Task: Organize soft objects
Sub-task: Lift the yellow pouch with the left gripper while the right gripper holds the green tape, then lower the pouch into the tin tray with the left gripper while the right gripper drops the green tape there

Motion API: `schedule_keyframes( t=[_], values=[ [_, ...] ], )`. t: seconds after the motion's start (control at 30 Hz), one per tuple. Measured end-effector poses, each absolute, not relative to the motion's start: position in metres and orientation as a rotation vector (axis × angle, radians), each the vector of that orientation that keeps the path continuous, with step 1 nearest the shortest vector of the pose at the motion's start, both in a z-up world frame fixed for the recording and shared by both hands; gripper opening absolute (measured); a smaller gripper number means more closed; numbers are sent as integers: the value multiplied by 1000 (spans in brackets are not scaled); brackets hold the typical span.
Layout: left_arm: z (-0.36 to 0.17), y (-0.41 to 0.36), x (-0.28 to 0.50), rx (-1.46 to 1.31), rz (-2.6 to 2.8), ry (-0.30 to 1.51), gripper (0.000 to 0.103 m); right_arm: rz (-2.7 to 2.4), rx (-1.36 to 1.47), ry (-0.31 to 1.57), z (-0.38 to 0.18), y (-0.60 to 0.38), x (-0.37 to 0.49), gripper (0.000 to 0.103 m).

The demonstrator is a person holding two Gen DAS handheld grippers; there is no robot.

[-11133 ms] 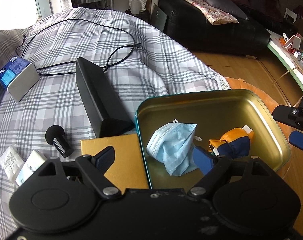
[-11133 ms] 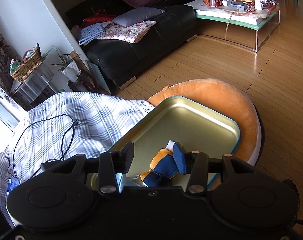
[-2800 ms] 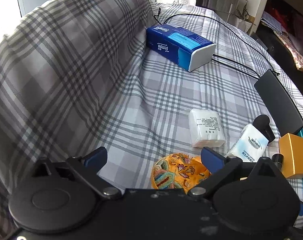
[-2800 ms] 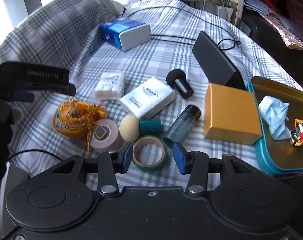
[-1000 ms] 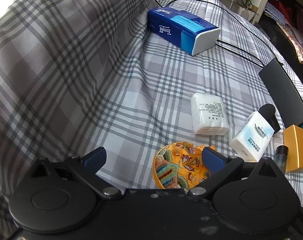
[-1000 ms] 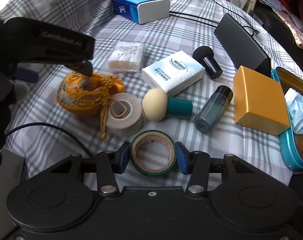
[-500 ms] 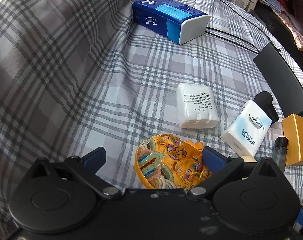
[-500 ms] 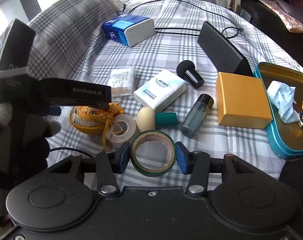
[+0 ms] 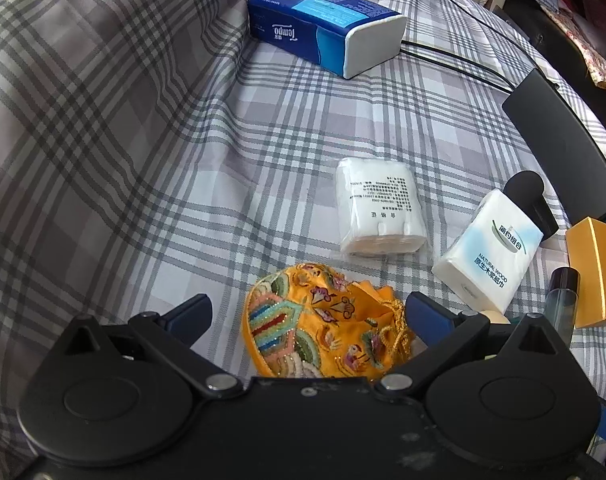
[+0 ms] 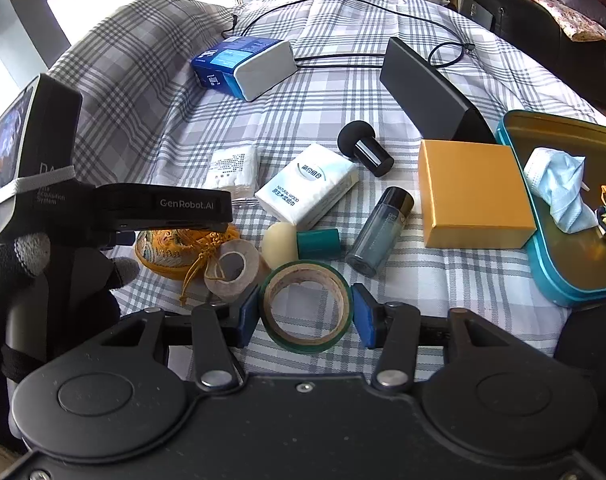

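My left gripper [image 9: 309, 318] hangs over the pouch [image 9: 323, 332] on the bed [image 9: 151, 168], fingers wide open, the pouch between them, nearer the 3 o'clock one. My right gripper [image 10: 305, 316] grips the tape [image 10: 307, 306].

Each tool is matte black plastic with two round housings, silver screws at the pivots and blue pads on its fingers. The left tool [image 10: 175, 216] bears white "GenRobot.AI" lettering and a strapped-on screen; a grey-and-black knit glove [image 10: 43, 272] grips its handle.
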State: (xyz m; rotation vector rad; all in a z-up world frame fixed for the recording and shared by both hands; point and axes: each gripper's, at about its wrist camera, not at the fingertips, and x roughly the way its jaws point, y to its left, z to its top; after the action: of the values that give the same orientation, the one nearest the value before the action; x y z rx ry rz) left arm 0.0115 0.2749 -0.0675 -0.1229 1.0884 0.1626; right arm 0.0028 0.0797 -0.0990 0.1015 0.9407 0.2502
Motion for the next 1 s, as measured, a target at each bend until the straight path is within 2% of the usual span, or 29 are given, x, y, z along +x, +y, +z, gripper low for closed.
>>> schedule_keyframes(
  t=[0.3,0.47,0.63,1.0],
  values=[
    [-93,264,17,-108,189,1146,103,247,116,931,-96,70,3,49],
    [-89,268,15,-127,179,1140,89,251,129,913,-92,65,4,49],
    [-83,267,11,-112,190,1139,84,253,136,888,-87,59,1,49],
    [-15,238,3,-86,145,1017,84,212,187,789,-64,31,-3,49]
  ],
)
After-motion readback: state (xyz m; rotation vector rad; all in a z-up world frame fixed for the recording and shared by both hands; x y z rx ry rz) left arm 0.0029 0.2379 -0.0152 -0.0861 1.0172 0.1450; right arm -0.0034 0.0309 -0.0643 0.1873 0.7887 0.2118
